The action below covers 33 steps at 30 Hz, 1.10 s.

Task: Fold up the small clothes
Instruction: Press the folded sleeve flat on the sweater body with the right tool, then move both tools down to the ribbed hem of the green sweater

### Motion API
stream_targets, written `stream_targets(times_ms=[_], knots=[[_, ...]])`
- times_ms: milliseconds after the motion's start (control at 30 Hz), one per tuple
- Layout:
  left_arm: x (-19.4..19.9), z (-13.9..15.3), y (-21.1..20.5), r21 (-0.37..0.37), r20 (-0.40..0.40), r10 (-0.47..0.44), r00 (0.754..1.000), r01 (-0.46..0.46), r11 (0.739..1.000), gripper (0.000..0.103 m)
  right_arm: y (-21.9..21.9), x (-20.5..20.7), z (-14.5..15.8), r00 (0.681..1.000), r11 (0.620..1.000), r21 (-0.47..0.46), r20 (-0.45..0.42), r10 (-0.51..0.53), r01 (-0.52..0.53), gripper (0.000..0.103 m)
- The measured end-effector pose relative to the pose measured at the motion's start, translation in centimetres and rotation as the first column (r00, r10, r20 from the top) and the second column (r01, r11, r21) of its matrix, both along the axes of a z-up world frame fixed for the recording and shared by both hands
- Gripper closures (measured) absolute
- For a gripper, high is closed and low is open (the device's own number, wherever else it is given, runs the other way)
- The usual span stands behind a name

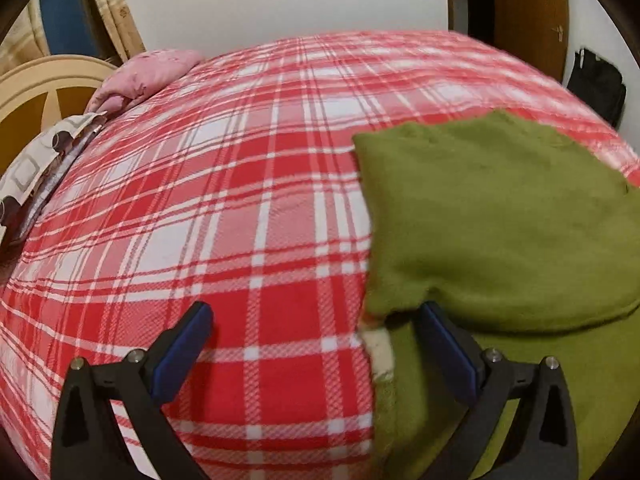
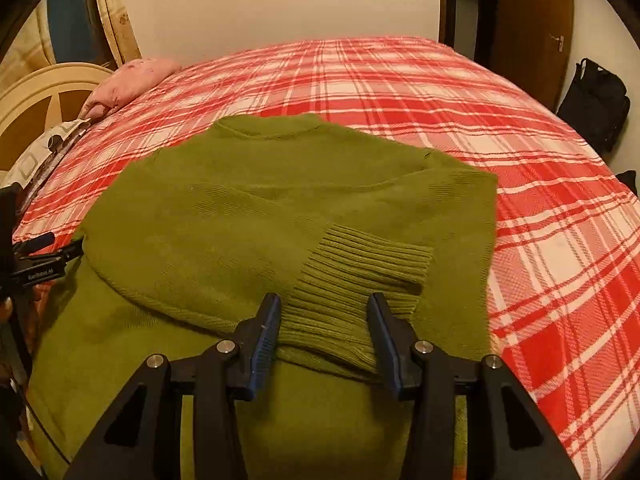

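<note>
With the left gripper gaping empty, the half-open right gripper is straddling the cuff, unpinched; it should be lying flat on the sweater.

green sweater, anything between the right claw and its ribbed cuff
Nothing visible. The right claw is open with the ribbed cuff of the green sweater lying directly between its fingers on the plaid bedspread.

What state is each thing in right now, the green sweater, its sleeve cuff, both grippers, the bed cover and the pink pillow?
green sweater: lying on the bed, partly folded, sleeve laid across the body
ribbed cuff: flat on the sweater, between the right gripper's jaws, not pinched
right gripper: open, around the cuff
left gripper: open, empty, at the sweater's edge
plaid bed cover: spread flat
pink pillow: lying at the bed's far corner
</note>
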<state>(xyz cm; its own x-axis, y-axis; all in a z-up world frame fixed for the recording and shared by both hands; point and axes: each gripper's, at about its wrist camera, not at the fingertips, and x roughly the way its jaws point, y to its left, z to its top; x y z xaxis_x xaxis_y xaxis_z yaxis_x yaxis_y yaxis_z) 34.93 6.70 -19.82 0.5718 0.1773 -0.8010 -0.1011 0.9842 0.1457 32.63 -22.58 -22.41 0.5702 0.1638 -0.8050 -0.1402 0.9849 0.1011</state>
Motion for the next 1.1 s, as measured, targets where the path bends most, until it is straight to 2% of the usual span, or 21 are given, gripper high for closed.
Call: stream_targets(times_ms=[100,200,267,367,467,567,767,1100], knots=[[-0.2,-0.2,0.1,-0.014,0.004,-0.014,1.0,0.014,1.0,0.0,-0.1,-0.7,0.7,1.0,1.0,0.008,0.023,0.003,-0.003,0.053],[-0.1,-0.1,0.2,-0.016,0.006,-0.011,1.0,0.011,1.0,0.0,0.2,-0.2,-0.7,1.0,1.0,-0.019,-0.012,0.008,-0.008,0.052],[-0.4,0.1,0.0,0.004,0.025,-0.007,1.0,0.007,1.0,0.0,0.1,-0.5,-0.2,1.0,1.0,-0.003,-0.006,-0.01,0.01,0.052],[-1.3,0.6,-0.2,-0.015,0.047,-0.02,0.999,0.021,1.0,0.0,0.2,-1.6,0.5,1.0,1.0,0.006,0.013,-0.024,0.024,0.052],[-1.7,0.5,-0.5,-0.01,0.045,-0.027,0.999,0.027,1.0,0.0,0.8,-1.8,-0.9,1.0,0.998,-0.06,-0.007,-0.003,0.003,0.051],[-2.2,0.9,-0.3,-0.028,0.053,-0.018,0.998,0.019,0.999,0.0,0.8,-2.2,-0.4,1.0,0.998,-0.064,0.017,-0.015,0.017,0.051],[-4.5,1.5,-0.8,-0.076,0.053,-0.033,0.998,0.037,0.996,0.0,0.8,-4.9,0.6,0.999,0.998,-0.052,0.031,-0.033,0.035,0.051],[-9.1,3.8,-1.8,-0.111,0.116,-0.059,0.992,0.072,0.991,0.0,0.2,-10.7,1.8,0.996,0.998,-0.044,0.079,-0.043,0.047,0.051]])
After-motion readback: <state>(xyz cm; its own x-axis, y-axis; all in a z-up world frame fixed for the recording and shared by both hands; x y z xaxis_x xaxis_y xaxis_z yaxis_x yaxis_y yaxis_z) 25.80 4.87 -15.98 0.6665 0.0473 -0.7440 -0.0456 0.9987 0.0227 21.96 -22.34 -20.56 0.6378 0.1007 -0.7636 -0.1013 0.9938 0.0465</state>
